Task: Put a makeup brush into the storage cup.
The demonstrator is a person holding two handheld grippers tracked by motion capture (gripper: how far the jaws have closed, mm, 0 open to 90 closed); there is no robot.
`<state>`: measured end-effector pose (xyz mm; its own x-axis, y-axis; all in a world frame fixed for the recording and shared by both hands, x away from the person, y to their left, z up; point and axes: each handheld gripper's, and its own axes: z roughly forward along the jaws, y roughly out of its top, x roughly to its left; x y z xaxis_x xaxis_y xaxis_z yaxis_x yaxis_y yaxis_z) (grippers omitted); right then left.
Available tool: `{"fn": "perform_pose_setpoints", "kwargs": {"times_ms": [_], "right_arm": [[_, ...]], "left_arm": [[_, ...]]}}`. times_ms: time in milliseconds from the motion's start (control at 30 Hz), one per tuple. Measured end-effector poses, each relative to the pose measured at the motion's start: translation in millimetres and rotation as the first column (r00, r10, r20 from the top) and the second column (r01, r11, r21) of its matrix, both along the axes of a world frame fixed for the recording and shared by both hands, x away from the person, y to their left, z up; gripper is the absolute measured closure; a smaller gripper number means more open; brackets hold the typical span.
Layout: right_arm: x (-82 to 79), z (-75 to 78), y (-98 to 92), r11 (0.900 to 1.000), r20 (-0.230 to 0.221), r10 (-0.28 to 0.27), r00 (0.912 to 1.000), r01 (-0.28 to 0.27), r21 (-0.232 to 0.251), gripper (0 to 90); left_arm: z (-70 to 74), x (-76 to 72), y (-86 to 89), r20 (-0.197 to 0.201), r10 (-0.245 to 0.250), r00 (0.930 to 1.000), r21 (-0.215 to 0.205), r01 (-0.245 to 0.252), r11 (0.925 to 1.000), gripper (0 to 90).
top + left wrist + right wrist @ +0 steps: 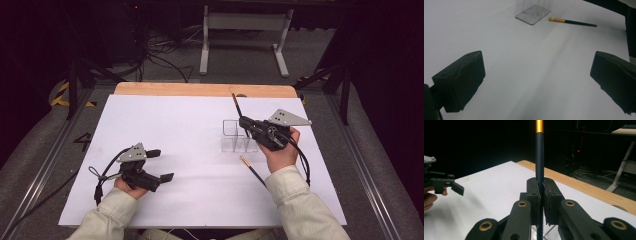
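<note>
Now R gripper [243, 121] jaws pinch dark brush [539, 167] just above clear organiser [239, 136]; 2nd brush [571, 21] flat on white tabletop beside organiser. L gripper [163, 164] jaws spread wide, nothing between, well apart from organiser.

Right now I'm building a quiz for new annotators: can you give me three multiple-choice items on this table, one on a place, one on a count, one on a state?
1. Where does the loose brush lie?
A. on the white table beside the person's right sleeve
B. inside the clear organizer
C. on the floor

2. How many makeup brushes are there?
A. one
B. two
C. four

3. How is the right gripper?
A. wide open
B. shut on a brush handle
C. shut on nothing

Answers:
1 A, it lies flat on the table, apart from the clear organizer.
2 B, one lies loose and the held brush is the other.
3 B, the jaws pinch the dark handle, while the left gripper is open.
</note>
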<state>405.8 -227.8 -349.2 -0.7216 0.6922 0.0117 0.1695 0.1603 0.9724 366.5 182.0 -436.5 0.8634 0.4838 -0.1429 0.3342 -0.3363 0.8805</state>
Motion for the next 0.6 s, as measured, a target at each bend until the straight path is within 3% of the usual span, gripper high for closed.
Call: {"fn": "perform_pose_setpoints", "kwargs": {"times_ms": [233,600], "right_arm": [[3.9,-5.8,3.8,0.998,0.054,-0.055,0.9970,0.055,0.013,84.0],[14.5,-16.5,7.9,0.995,0.034,-0.102,0.9941,0.102,0.007,84.0]], "left_arm": [[-0.6,-1.1,0.4,0.018,0.015,0.9997,0.002,-0.016,0.9999,0.0],[-0.7,-2.7,-2.6,0.026,0.007,0.9996,0.020,-0.008,0.9998,0.0]]}}
